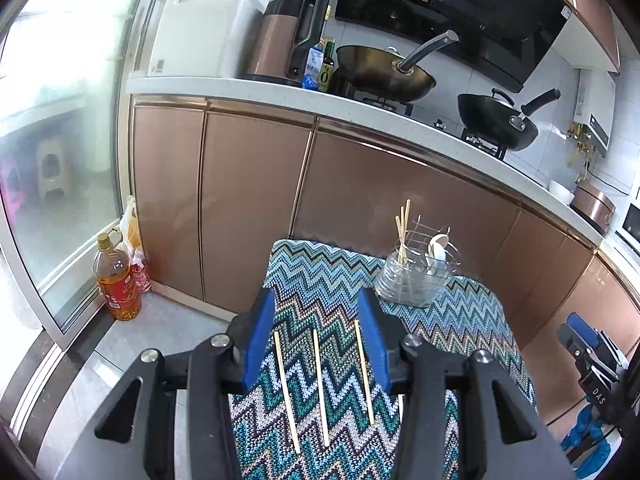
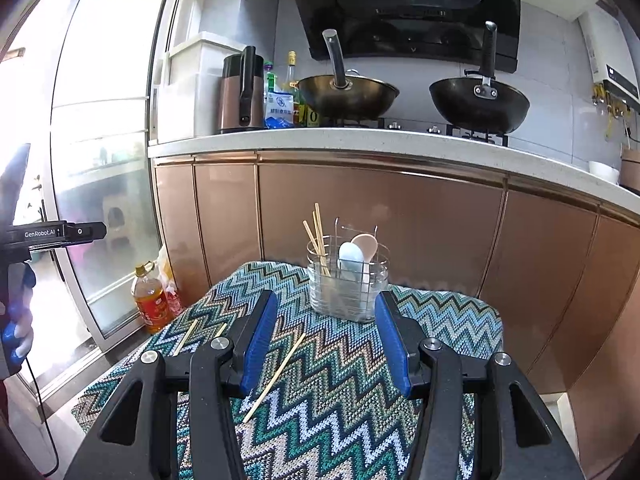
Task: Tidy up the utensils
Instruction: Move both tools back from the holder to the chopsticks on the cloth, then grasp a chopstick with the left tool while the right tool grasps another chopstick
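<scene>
Three loose wooden chopsticks [image 1: 321,386] lie side by side on the zigzag-patterned cloth [image 1: 448,320], between the fingers of my open, empty left gripper [image 1: 316,344]. A wire utensil holder [image 1: 416,272] at the cloth's far right holds several chopsticks and two spoons. In the right wrist view my right gripper [image 2: 326,340] is open and empty, above the cloth [image 2: 448,320] and just short of the holder [image 2: 348,280]. One chopstick [image 2: 276,376] lies between its fingers; two more [image 2: 185,336] lie further left. A white spoon [image 2: 366,246] and a pale blue spoon [image 2: 350,258] stand in the holder.
Copper cabinet doors [image 2: 360,208] stand right behind the cloth-covered table. Above them the counter carries a kettle [image 2: 240,92] and two woks [image 2: 348,94]. Oil bottles [image 1: 116,276] stand on the floor by the glass door at left. The other gripper shows at the right edge of the left wrist view [image 1: 592,360].
</scene>
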A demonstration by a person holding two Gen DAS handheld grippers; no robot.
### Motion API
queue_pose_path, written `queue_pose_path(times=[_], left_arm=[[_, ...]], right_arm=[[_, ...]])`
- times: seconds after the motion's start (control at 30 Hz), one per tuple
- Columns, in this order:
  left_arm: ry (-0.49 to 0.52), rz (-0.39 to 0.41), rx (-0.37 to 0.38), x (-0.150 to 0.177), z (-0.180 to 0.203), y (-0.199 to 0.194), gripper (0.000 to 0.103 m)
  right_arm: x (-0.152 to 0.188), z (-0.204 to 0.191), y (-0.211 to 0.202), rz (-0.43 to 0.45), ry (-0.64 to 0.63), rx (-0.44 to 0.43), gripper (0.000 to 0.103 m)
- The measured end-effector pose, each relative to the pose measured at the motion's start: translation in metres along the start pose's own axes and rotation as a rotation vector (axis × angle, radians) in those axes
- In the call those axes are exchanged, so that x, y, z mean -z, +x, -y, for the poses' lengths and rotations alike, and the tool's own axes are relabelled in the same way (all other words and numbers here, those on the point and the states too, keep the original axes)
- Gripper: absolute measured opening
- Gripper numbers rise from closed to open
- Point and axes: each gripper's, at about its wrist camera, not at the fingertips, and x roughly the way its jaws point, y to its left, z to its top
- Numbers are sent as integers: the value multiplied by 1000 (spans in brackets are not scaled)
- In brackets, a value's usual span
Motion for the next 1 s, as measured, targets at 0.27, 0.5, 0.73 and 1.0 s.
queue_pose_path(times=[0.27,0.5,0.73,1.0], left_arm=[[52,-131,-13,10,6,45,41],[41,-360,93,26,9,112,41],[0,-564,111,39,6,190,41],[-19,-738,98,51,1,258,39]], right_arm=[[9,0,33,-108,34,-29,43],[22,-5,90,-279,64,-75,40],[38,-12,164,-458,80,-134,38],[52,-9,244,-640,144,-193,30]])
